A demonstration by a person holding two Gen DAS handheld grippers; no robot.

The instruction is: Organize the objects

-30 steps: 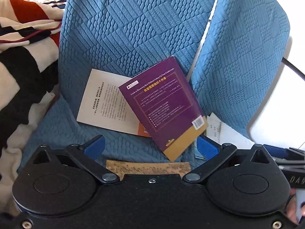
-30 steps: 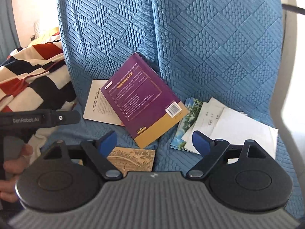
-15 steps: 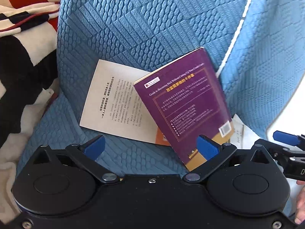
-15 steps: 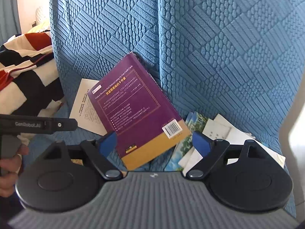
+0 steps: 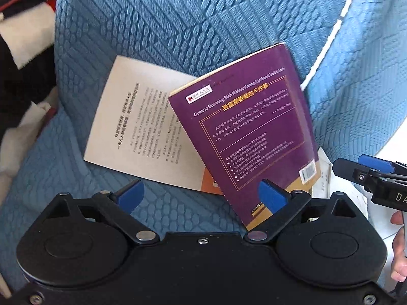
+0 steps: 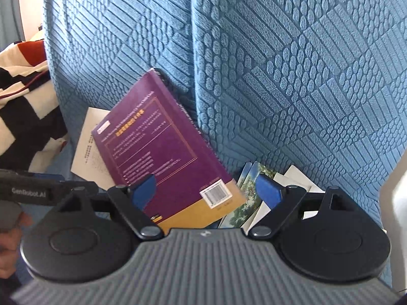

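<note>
So a purple book with a yellow bottom strip [image 5: 249, 137] leans tilted in the middle of the frame, its top edge against the back of the blue bumpy chair cover [image 5: 178, 20]. It lies partly on a cream paper booklet with black writing [image 5: 137, 132], which sits flat on the seat to its left. In the right wrist view, some picture cards and white papers [image 6: 254, 190] lie on the seat at the lower right, just beside the book. A striped black, white and red blanket [image 6: 23, 96] is at the far left.

The left claw [image 5: 201, 195] is wide and closing a bit, holding nothing. The right claw [image 6: 206, 190] is wide too, with the book's lower corner showing between its blue fingers [image 6: 268, 190], not pinched.
</note>
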